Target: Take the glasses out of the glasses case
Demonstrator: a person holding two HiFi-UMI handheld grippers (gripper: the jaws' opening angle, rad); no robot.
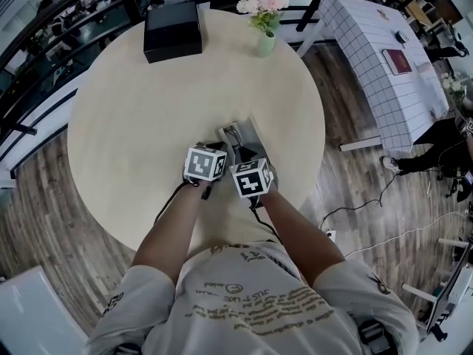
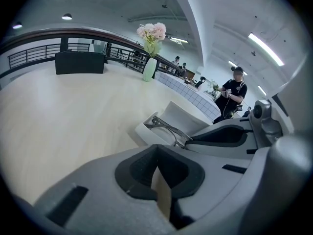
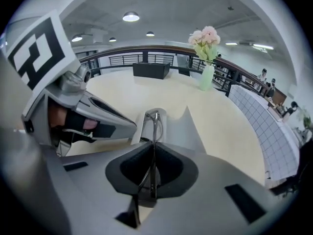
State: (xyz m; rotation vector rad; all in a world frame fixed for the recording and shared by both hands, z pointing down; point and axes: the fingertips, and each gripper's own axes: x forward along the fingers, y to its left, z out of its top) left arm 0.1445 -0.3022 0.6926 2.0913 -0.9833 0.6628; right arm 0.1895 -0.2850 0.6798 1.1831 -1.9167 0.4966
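Note:
An open pale grey glasses case (image 1: pixel 247 130) lies in the middle of the round beige table (image 1: pixel 133 117). Thin dark-framed glasses (image 3: pixel 153 124) rest in its tray and stick out at the near end. My right gripper (image 3: pixel 152 150) is shut on the glasses' frame, a thin dark wire running between its pads. My left gripper (image 2: pixel 157 153) sits at the case's near left corner (image 2: pixel 143 133), jaws closed on a pale edge there. In the right gripper view, the left gripper's fingers (image 3: pixel 124 124) touch the case's left wall. Both marker cubes hide the jaw tips in the head view.
A black box (image 1: pixel 172 29) and a green vase of pink flowers (image 1: pixel 264 22) stand at the table's far side. A white gridded table (image 1: pixel 377 58) is to the right, with a person (image 2: pixel 234 96) standing beyond it. A railing runs behind the table.

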